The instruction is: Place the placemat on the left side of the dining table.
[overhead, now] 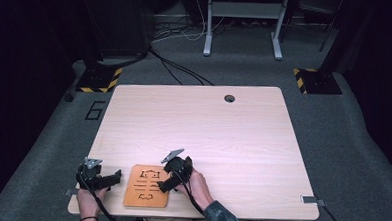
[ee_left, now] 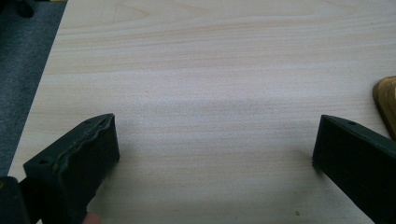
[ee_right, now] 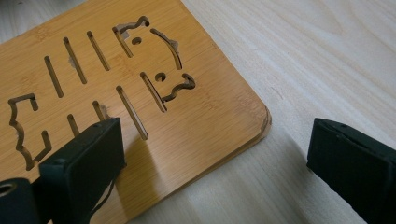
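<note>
Left gripper: jaws wide, empty, low over bare table just left of the board.
Board: thin bamboo with cut-outs, flat at the near edge; likely stiff, light, smooth. Pinch a rim.
Right gripper: jaws wide, straddling the board's corner.
Room: open table far and right; near edge close.
</note>
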### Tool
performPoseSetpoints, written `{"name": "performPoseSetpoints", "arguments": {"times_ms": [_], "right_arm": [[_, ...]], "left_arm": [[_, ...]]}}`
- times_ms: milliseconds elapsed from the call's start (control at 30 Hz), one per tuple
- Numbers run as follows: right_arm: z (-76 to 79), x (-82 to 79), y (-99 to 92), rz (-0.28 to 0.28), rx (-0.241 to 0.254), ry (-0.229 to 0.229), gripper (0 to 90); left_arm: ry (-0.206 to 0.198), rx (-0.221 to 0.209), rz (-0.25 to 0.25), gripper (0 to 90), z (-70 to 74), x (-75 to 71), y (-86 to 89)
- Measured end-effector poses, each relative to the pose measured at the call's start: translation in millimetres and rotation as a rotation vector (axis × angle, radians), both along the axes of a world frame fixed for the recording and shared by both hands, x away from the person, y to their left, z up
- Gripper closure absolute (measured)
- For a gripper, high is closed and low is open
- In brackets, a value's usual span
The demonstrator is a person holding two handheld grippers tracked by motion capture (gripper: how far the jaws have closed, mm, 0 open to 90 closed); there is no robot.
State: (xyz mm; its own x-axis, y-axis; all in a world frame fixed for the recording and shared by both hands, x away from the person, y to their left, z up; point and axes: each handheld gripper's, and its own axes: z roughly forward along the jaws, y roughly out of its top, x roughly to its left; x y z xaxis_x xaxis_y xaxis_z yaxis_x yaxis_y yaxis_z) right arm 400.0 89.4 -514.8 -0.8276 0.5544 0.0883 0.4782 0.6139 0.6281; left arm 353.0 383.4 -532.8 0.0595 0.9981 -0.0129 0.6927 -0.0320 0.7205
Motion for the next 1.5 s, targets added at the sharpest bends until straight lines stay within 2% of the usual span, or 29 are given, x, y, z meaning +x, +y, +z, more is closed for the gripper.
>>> {"name": "performPoseSetpoints", "arguments": {"times_ms": [400, 600, 667, 1067, 1500], "right_arm": [[-1.6, 2.3, -7.3, -0.005, 0.001, -0.003, 2.7], [-1.7, 3.3, -9.9, -0.001, 0.0, 0.009, 2.6], [-2.0, 3.0, -10.4, -0.016, 0.008, 0.02, 2.6], [-1.2, 3.5, -16.2, -0.01, -0.004, 0.025, 2.7], [-1.6, 3.4, -30.0, -0.017, 0.004, 0.028, 2.9]], "left_arm": [[-0.001, -0.002, 0.003, 0.2, 0.0, -0.2, -0.1], [-0.002, -0.002, 0.003, 0.3, -0.1, -0.3, -0.1], [-0.003, -0.001, 0.002, 0.3, -0.1, -0.2, 0.0], [-0.001, -0.002, 0.003, 0.3, -0.1, -0.3, -0.1], [-0.001, -0.002, 0.004, 0.3, -0.1, -0.4, -0.2]]}}
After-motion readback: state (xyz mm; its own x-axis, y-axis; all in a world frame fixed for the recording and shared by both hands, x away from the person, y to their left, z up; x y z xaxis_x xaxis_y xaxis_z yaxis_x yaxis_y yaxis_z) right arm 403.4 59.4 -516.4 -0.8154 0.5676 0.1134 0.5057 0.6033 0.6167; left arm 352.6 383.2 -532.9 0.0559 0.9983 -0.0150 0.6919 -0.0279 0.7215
